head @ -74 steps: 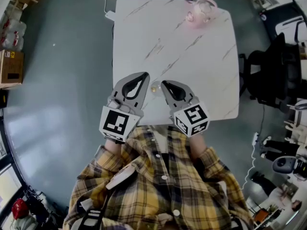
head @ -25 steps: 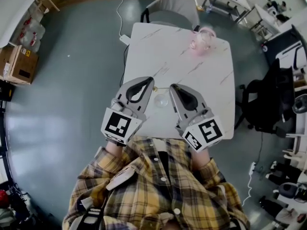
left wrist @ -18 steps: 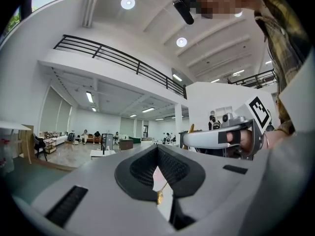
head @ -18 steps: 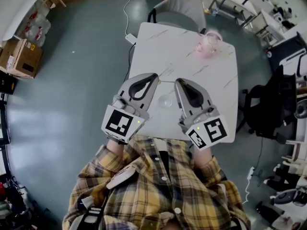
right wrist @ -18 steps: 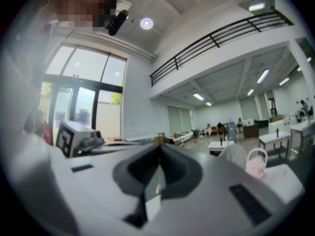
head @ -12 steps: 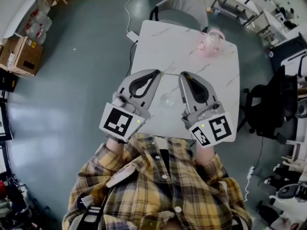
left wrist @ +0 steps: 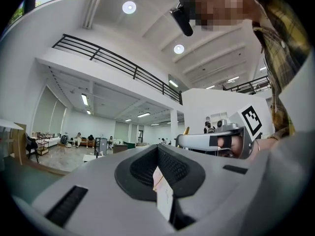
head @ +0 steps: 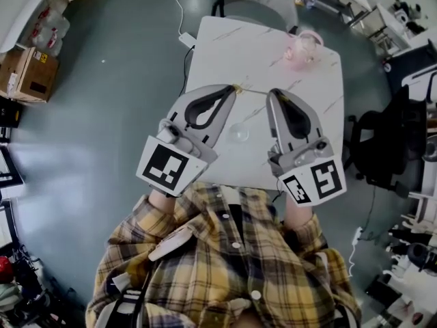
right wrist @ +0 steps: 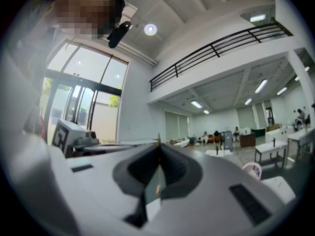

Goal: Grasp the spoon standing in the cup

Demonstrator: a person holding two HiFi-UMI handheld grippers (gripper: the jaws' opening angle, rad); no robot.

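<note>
While the white table (head: 225, 46) is sitting below, left gripper (head: 231, 89) and right gripper (head: 278, 94) are both clenching tight, flanking the glass cup (head: 239, 132) on its near half. Each is gripping one end of the thin gold spoon (head: 257, 91), which is spanning tip to tip, outside the cup.

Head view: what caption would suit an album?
Left tongs and right tongs pinch a thin gold spoon between their tips, above a glass cup on a white table.
</note>
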